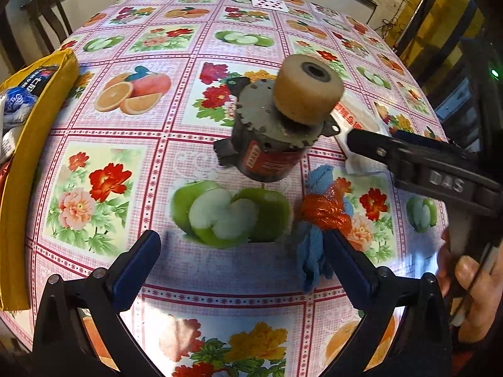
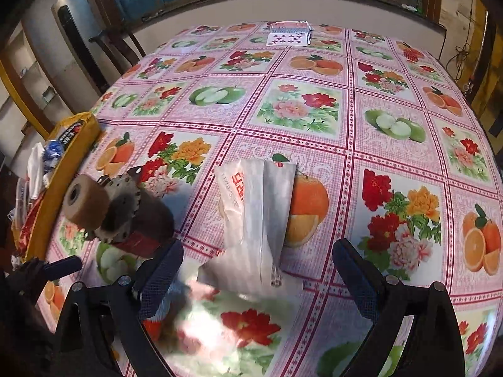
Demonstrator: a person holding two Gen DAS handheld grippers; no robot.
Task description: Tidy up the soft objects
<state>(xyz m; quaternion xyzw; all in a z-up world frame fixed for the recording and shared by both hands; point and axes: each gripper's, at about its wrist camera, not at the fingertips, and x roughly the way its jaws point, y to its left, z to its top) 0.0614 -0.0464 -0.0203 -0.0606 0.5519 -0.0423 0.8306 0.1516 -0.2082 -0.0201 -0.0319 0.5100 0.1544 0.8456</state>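
Note:
In the left wrist view a blue cloth bundled with crumpled orange plastic (image 1: 317, 216) lies on the tablecloth, touching the inner side of my left gripper's right finger. My left gripper (image 1: 240, 242) is open, its jaws wide over a printed green apple. A white plastic bag with red print (image 2: 254, 213) lies flat between the wide jaws of my open right gripper (image 2: 256, 251). The same white bag (image 1: 355, 119) shows in the left wrist view, under the right gripper's fingers (image 1: 371, 147).
A dark motor with a tan wheel (image 1: 276, 119) stands mid-table, left of the bag, as the motor (image 2: 125, 213) shows. A yellow box (image 1: 28, 172) holding packets sits at the left edge. Playing cards (image 2: 289, 36) lie at the far side. A hand (image 1: 471, 282) holds the right gripper.

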